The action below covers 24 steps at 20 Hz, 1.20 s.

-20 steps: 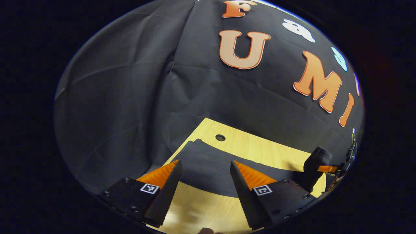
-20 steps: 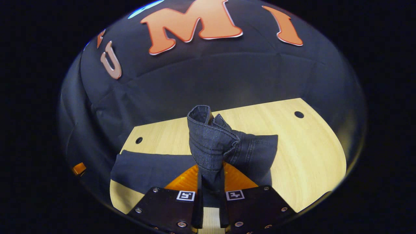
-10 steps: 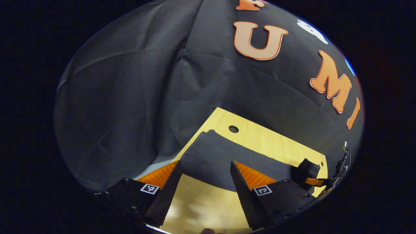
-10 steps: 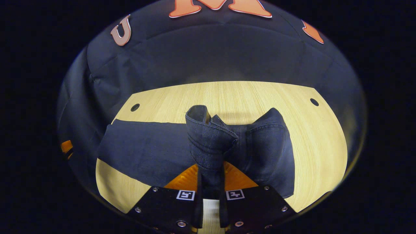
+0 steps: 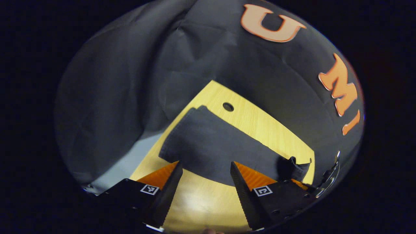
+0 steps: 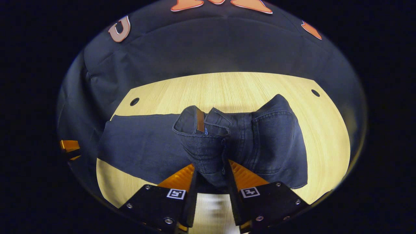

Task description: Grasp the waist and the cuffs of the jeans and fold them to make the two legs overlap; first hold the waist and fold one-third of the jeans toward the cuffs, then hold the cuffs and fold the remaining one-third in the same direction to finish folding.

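The jeans point(image 6: 156, 146) lie along the wooden table point(image 6: 227, 87), legs already overlapped, the waist end bunched up over the legs. The right gripper point(image 6: 210, 182) has its jaws part open with the waist fabric between them; whether they pinch it I cannot tell. The left gripper point(image 5: 204, 185) hovers wide open, holding nothing. For a clean first third, lay the waist flat, edges square.

One pair of jeans point(image 6: 266, 136), one table point(image 6: 227, 87), seemingly two grippers.
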Tool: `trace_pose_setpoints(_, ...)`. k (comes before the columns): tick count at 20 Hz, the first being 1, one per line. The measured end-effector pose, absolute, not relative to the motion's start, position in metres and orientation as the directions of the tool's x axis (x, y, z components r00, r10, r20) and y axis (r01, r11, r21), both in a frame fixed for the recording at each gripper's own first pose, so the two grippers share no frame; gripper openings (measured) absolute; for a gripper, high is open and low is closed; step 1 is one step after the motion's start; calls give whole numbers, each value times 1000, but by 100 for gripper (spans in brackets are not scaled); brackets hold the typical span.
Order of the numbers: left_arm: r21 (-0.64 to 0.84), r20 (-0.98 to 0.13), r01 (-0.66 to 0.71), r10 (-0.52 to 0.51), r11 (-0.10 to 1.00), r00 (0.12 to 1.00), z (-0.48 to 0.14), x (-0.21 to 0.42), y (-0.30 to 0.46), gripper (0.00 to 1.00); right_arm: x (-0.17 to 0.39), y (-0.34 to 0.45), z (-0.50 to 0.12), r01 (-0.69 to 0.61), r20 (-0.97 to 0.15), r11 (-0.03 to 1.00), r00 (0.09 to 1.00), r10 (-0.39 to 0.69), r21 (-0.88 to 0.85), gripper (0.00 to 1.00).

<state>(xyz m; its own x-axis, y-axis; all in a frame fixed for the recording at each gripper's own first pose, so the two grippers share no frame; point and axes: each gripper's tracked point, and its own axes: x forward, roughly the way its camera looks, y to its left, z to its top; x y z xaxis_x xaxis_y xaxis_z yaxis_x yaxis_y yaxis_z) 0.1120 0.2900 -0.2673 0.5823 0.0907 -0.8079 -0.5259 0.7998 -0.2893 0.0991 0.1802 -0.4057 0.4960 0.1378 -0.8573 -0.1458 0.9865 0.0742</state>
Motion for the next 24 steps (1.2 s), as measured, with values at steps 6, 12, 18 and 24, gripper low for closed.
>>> trace_pose_setpoints(6, -244, -930, -690, 37, 681, 366, -330, 107, 317, 90, 84, 196, -376, 20, -818, 953, 518, 248, 302, 96)
trace_pose_setpoints(12, -157, -975, -790, 33, 593, 219, -369, 114, 335, 90, 70, 174, -363, 139, -817, 926, 529, 231, 352, 99)
trace_pose_setpoints(18, 24, -989, -863, 138, 505, 53, -402, 114, 341, 90, 65, 143, -344, 157, -794, 916, 565, 222, 368, 99)
trace_pose_setpoints(24, 52, -982, -858, 183, 512, 50, -406, 114, 338, 87, 59, 119, -338, 146, -768, 891, 578, 275, 429, 99)
